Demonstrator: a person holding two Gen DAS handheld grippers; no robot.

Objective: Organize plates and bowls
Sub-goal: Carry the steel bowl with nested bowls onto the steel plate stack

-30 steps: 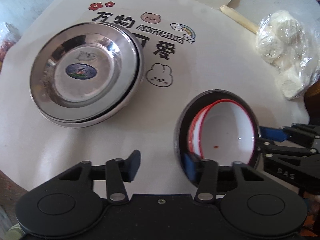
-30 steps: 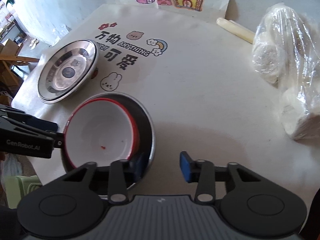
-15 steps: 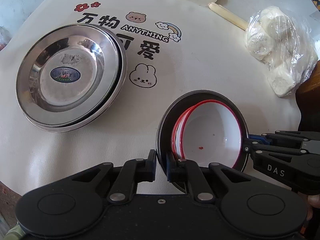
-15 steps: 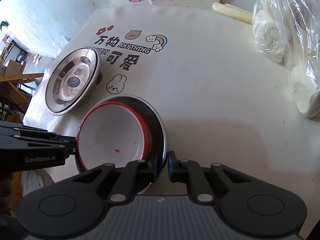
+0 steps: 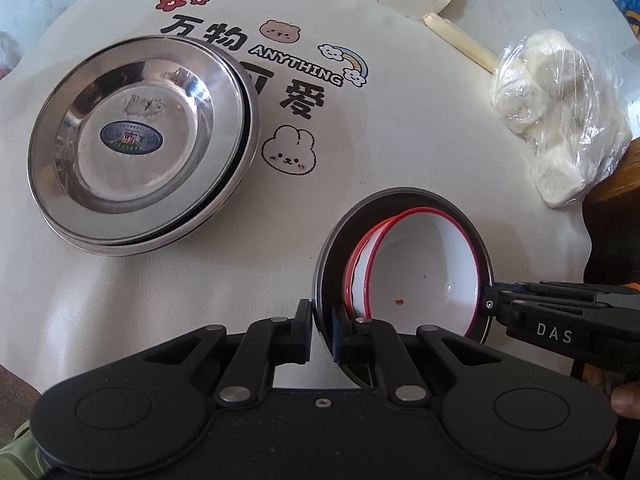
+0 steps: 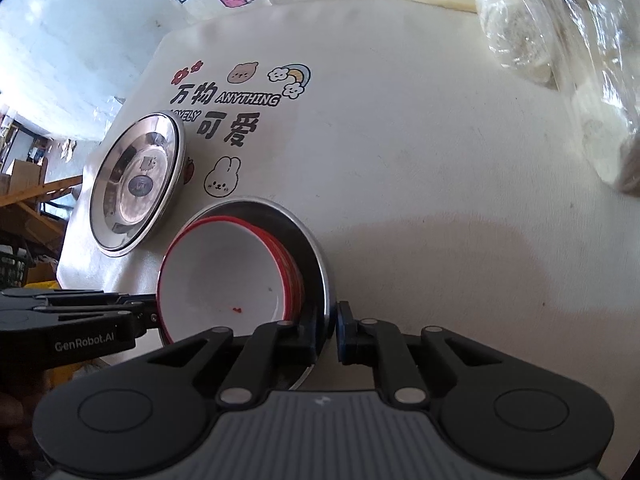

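Observation:
A steel plate (image 5: 332, 236) carries a stack of red-rimmed white bowls (image 5: 424, 272). My left gripper (image 5: 323, 330) is shut on the plate's near-left rim. My right gripper (image 6: 330, 334) is shut on the opposite rim of the same plate (image 6: 316, 248); the bowls (image 6: 224, 276) sit inside it. The plate looks lifted and tilted above the table. Each gripper shows in the other's view, the right one (image 5: 496, 300) at the right and the left one (image 6: 148, 312) at the left. A stack of steel plates (image 5: 132, 144) lies on the table to the left, also in the right wrist view (image 6: 136, 184).
A white tablecloth (image 5: 400, 140) with cartoon prints covers the round table. A plastic bag of white lumps (image 5: 560, 120) lies at the right, with a pale stick (image 5: 460, 40) behind it. The table edge runs along the left (image 6: 72, 240).
Both grippers went from open to shut on opposite rims of the plate holding the bowls. The plate has since risen and tilted slightly.

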